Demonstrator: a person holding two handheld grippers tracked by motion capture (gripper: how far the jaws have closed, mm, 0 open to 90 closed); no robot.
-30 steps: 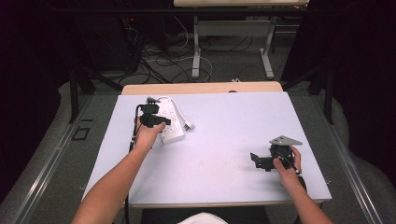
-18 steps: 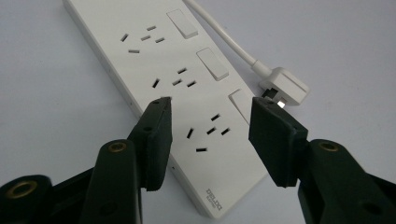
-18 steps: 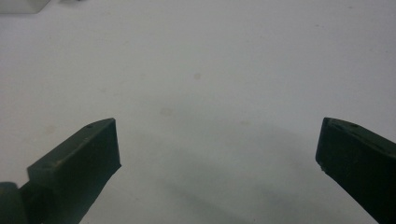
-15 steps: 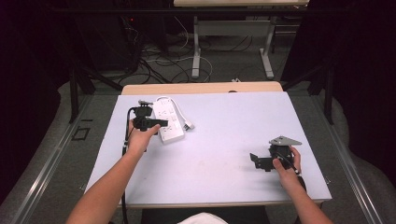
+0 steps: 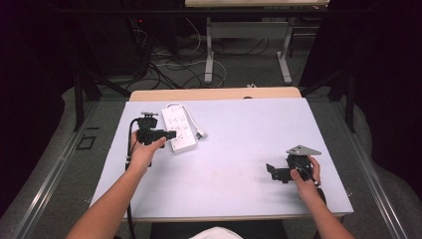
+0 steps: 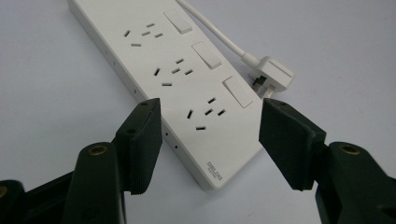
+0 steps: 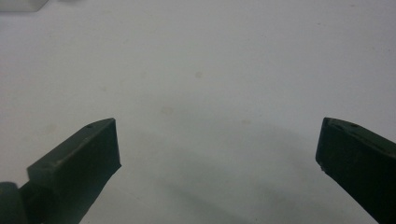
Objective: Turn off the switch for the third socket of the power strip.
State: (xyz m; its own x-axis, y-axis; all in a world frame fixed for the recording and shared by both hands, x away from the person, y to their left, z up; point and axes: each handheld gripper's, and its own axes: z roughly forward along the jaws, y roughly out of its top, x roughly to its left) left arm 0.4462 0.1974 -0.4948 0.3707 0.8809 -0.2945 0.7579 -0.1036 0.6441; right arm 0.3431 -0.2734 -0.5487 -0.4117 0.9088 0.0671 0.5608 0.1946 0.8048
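Power strip (image 6: 177,88) sits under my left claw (image 6: 210,140), jaws just opening and empty, so I'd straddle its near end squarely; right claw (image 7: 217,154) idles open.

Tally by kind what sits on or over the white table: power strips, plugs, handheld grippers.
Power strip: 1
Plug on the strip's own cable: 1
Handheld grippers: 2, the left gripper and the right gripper
Total: 4
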